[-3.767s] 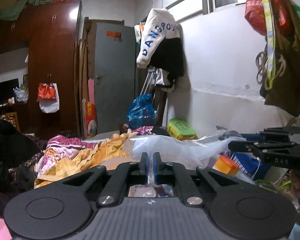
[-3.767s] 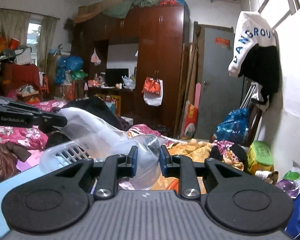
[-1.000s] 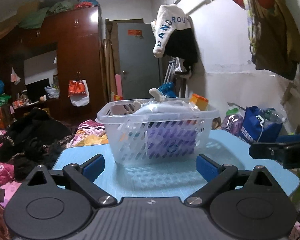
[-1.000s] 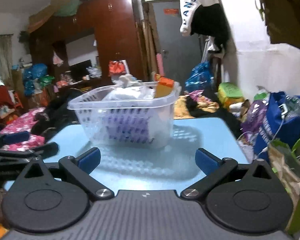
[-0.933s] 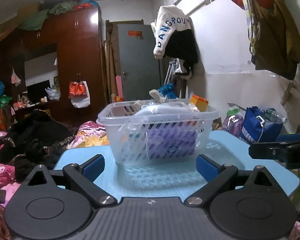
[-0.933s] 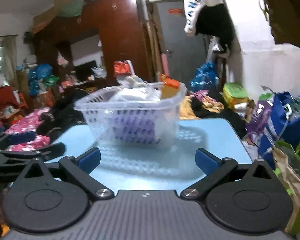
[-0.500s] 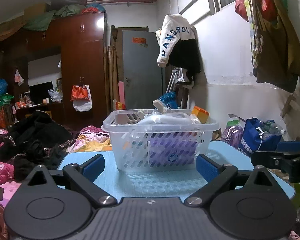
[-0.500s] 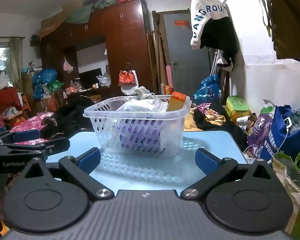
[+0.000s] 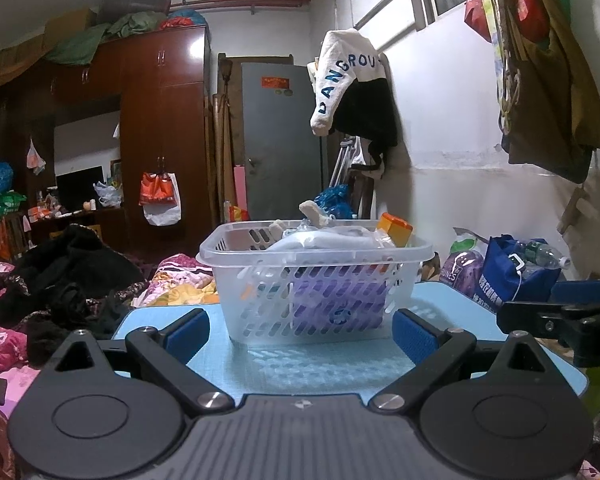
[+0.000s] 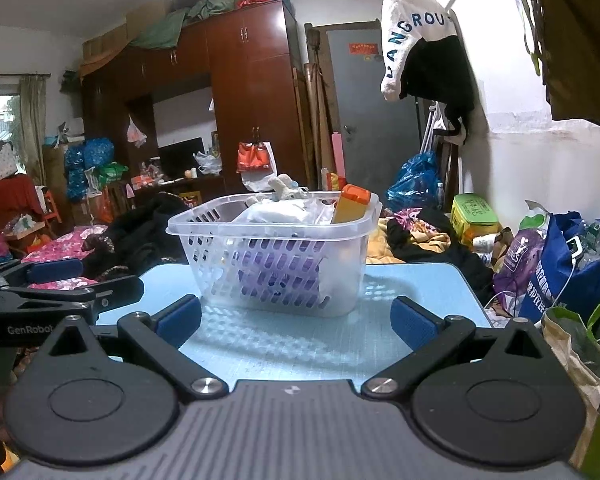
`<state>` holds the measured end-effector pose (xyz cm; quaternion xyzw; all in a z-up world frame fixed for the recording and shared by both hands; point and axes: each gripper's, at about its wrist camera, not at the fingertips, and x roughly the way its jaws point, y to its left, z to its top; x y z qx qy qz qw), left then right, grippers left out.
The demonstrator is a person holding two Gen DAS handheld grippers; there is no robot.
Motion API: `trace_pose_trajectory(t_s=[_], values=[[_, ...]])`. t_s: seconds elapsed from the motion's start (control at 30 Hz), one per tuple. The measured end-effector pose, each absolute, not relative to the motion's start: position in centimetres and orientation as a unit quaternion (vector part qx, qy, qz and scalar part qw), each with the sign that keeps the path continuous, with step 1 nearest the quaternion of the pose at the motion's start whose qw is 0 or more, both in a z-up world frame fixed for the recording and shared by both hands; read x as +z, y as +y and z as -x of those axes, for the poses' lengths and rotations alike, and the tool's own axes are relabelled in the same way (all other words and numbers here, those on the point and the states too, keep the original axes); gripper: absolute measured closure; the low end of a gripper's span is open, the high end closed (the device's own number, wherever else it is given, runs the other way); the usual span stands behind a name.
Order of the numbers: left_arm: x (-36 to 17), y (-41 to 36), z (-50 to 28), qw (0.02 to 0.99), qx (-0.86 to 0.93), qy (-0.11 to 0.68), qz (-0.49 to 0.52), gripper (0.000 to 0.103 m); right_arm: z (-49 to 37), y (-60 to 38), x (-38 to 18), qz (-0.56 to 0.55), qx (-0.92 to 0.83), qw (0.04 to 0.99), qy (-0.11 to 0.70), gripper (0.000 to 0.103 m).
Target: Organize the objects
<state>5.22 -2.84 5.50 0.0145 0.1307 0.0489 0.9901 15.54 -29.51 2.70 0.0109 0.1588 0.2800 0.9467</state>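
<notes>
A clear plastic basket (image 9: 260, 304) stands on a light blue table (image 9: 324, 368). It holds a white bag, a purple pack, an orange-capped bottle (image 9: 396, 229) and other small items. My left gripper (image 9: 300, 332) is open and empty, a short way in front of the basket. In the right wrist view the basket (image 10: 228, 276) stands on the same table (image 10: 416, 284), and my right gripper (image 10: 296, 322) is open and empty in front of it. The left gripper (image 10: 60, 280) shows at the left there; the right gripper (image 9: 560, 314) shows at the right of the left wrist view.
Blue and purple bags (image 10: 560, 268) and a paper bag (image 10: 576, 356) stand right of the table. Dark clothes and floral bedding (image 9: 60, 280) lie to the left. A brown wardrobe (image 9: 160, 132) and grey door (image 9: 280, 140) are behind. Clothes hang on the right wall (image 9: 352, 84).
Both grippers, shut on the plastic bag over the basket earlier, have let go, opened wide and drawn back from the basket. Over the last second they kept backing off slightly.
</notes>
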Motion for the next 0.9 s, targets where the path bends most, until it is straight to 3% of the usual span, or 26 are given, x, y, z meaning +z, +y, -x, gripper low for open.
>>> trace_pose_trajectory(t_s=[0.9], values=[[5.39, -3.11, -5.24, 0.990, 0.046, 0.132, -0.015, 0.004, -15.05, -29.53, 2.72, -0.006, 0.285, 0.946, 0.152, 0.000]])
